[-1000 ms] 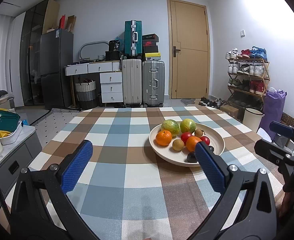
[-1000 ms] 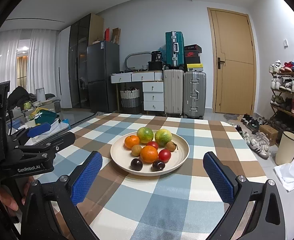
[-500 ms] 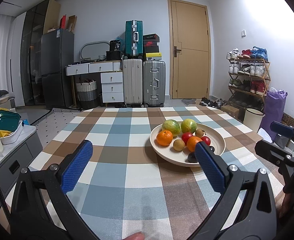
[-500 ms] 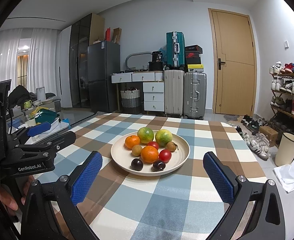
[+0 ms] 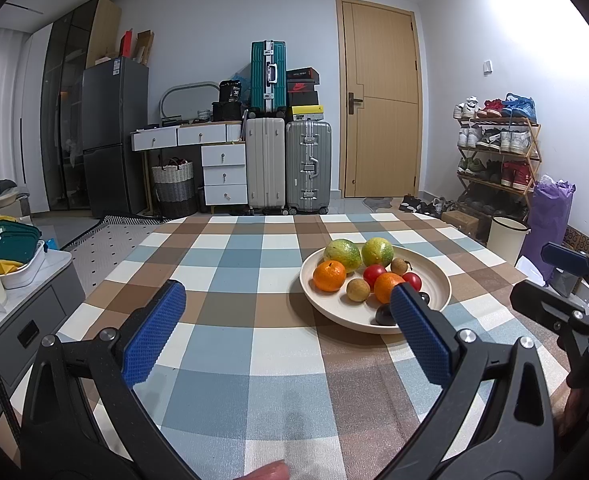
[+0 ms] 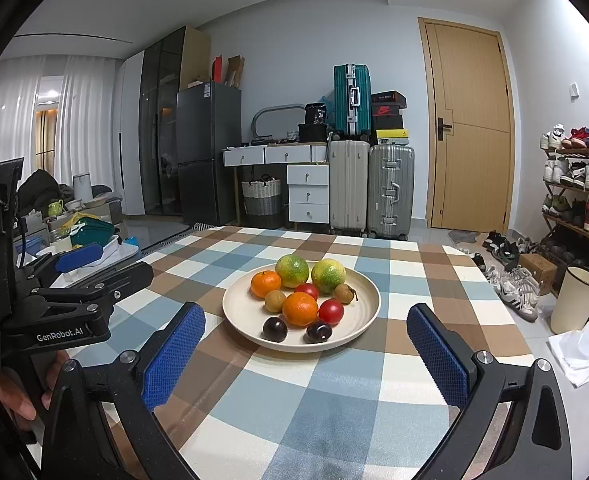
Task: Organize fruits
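A cream plate (image 6: 238,312) (image 5: 438,280) sits on the checked tablecloth (image 6: 374,360). It holds two green-orange citrus (image 6: 292,270), two oranges (image 6: 300,309), two red tomatoes (image 6: 330,311), two small brown fruits (image 6: 275,301) and two dark plums (image 6: 275,329). My right gripper (image 6: 304,346) is open and empty, just short of the plate's near rim. My left gripper (image 5: 286,324) is open and empty, left of the plate; its right finger (image 5: 418,332) hides part of the plate's near side.
The table's far edge faces suitcases (image 5: 286,168), white drawers (image 5: 222,176), a fridge (image 5: 114,136) and a door (image 5: 382,100). A shoe rack (image 5: 494,152) and white bin (image 5: 506,238) stand right. A low cabinet with containers (image 5: 14,256) stands left.
Nothing on the table has moved. Both views have shifted only very slightly; a fingertip now shows at the bottom edge of the left wrist view.
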Demonstrator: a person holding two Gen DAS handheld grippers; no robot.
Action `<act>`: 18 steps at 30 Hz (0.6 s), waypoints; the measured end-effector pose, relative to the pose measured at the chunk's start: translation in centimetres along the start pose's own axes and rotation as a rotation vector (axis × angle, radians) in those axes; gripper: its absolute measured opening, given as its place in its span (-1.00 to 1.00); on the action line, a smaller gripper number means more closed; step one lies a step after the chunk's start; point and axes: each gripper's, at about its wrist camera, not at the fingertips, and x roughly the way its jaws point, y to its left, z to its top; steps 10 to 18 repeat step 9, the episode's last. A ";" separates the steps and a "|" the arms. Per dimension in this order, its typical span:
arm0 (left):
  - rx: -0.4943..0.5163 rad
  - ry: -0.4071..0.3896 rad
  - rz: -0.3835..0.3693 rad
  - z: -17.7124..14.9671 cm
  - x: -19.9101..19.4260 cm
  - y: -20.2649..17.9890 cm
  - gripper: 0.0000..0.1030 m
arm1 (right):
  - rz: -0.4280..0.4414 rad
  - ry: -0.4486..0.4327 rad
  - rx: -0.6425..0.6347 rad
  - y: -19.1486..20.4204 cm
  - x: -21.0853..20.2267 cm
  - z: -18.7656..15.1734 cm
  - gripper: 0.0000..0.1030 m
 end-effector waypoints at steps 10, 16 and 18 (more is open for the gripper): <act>0.000 0.002 -0.005 0.0 0.1 0.0 0.98 | 0.000 0.000 -0.001 0.0 0.0 0.0 1.00; 0.000 0.002 -0.005 0.0 0.1 0.0 0.98 | 0.000 0.000 -0.001 0.0 0.0 0.0 1.00; 0.000 0.002 -0.005 0.0 0.1 0.0 0.98 | 0.000 0.000 -0.001 0.0 0.0 0.0 1.00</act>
